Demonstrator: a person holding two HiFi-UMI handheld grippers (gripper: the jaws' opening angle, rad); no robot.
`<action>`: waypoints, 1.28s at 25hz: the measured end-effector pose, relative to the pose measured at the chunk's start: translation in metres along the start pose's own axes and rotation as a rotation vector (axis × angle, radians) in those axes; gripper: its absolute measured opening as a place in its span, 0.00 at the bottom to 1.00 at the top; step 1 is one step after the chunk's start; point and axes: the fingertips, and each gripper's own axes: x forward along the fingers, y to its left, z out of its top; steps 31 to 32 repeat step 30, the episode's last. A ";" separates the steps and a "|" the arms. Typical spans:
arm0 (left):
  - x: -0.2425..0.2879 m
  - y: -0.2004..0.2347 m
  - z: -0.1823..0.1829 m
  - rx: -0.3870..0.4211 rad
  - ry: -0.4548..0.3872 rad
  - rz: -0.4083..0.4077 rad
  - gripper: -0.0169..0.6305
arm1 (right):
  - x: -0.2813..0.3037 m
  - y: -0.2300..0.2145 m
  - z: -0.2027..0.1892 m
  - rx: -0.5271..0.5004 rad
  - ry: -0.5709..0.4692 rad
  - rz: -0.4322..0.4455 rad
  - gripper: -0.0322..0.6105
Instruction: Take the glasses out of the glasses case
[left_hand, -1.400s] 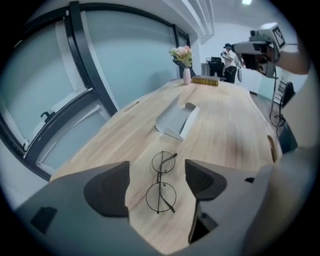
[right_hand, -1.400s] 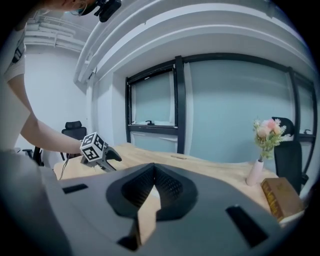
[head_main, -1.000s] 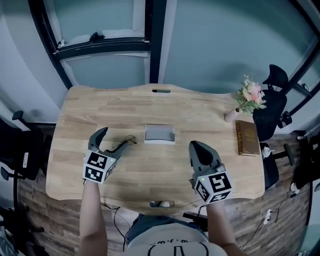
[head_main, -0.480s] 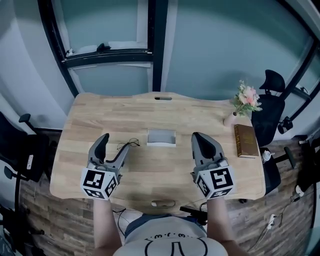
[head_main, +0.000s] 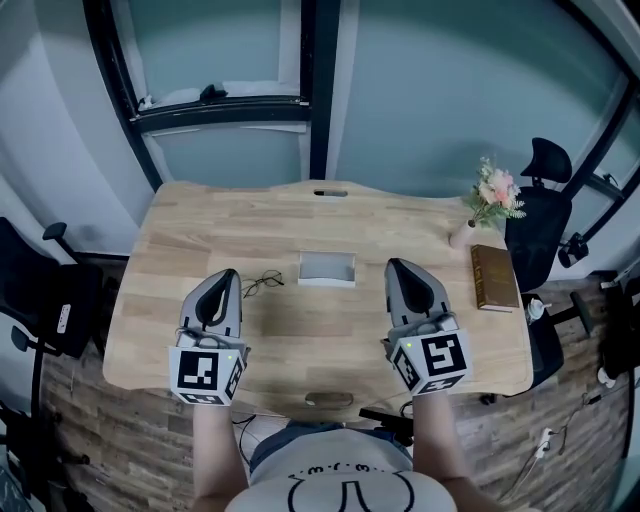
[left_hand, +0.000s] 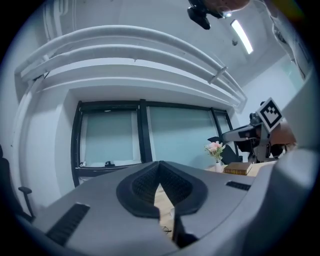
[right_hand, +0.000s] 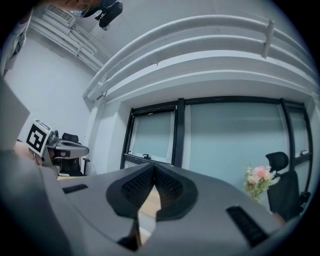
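Note:
Thin wire-framed glasses (head_main: 262, 284) lie on the wooden table (head_main: 200, 220), just left of a small grey glasses case (head_main: 327, 268) at the table's middle. My left gripper (head_main: 226, 276) hovers above the table near the glasses, jaws shut with nothing between them; in the left gripper view its pads (left_hand: 160, 167) meet, and a bit of the glasses (left_hand: 165, 230) shows through the slit below. My right gripper (head_main: 398, 266) hangs right of the case, also shut and empty, its jaws (right_hand: 154, 170) touching at the tip.
A vase of pink flowers (head_main: 497, 195) and a brown book (head_main: 493, 277) sit at the table's right edge. Black office chairs stand at the right (head_main: 545, 190) and left (head_main: 45, 300). A dark window frame (head_main: 320, 90) rises behind the table.
My left gripper's jaws went from wide open to shut, empty. Both grippers rose off the table; the left drew back from the glasses, which stay where they lay.

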 end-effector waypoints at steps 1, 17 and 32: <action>-0.001 -0.001 0.000 0.008 0.000 0.002 0.05 | -0.001 0.000 0.002 0.003 -0.009 -0.002 0.07; 0.002 0.003 0.010 0.046 -0.017 0.032 0.05 | -0.012 -0.011 0.003 -0.002 -0.005 -0.064 0.06; 0.007 0.005 0.022 0.077 -0.028 0.037 0.05 | -0.011 -0.020 0.011 -0.016 -0.019 -0.072 0.06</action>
